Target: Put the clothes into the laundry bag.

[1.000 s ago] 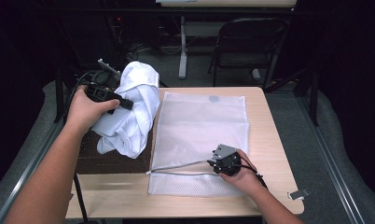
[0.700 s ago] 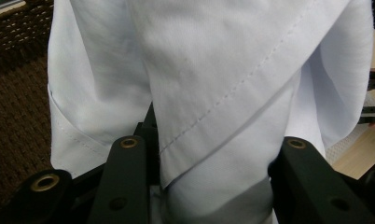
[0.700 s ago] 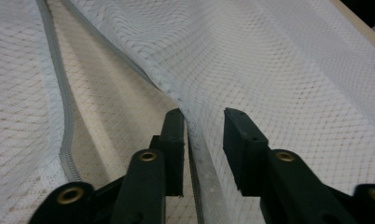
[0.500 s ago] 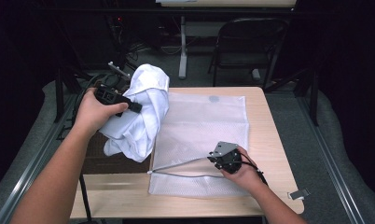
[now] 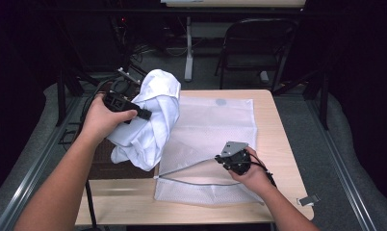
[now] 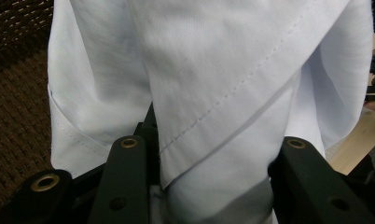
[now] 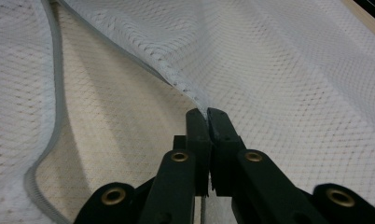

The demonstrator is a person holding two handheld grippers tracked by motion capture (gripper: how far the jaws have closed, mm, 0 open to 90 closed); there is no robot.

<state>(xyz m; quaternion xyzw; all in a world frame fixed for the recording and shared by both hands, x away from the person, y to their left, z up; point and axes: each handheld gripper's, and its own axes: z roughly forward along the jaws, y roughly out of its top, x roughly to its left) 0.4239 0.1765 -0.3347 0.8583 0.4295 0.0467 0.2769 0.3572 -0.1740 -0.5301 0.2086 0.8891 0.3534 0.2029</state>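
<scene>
Hanging lengthwise downward, white shirt (image 5: 150, 120) in left claw (image 5: 134, 109), right claw (image 7: 207, 114) pinching mesh bag (image 5: 215, 125) edge

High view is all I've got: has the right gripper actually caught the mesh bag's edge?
Observer: Yes. The right gripper has just been closing, and its jaws now pinch the upper edge of the mesh bag at its opening.
Operator: And the left one?
Observer: The left gripper has the white cloth bunched between its jaws.
Operator: Anything inside the bag?
Observer: Only the tan table shows through the lower layer at the opening.
</scene>
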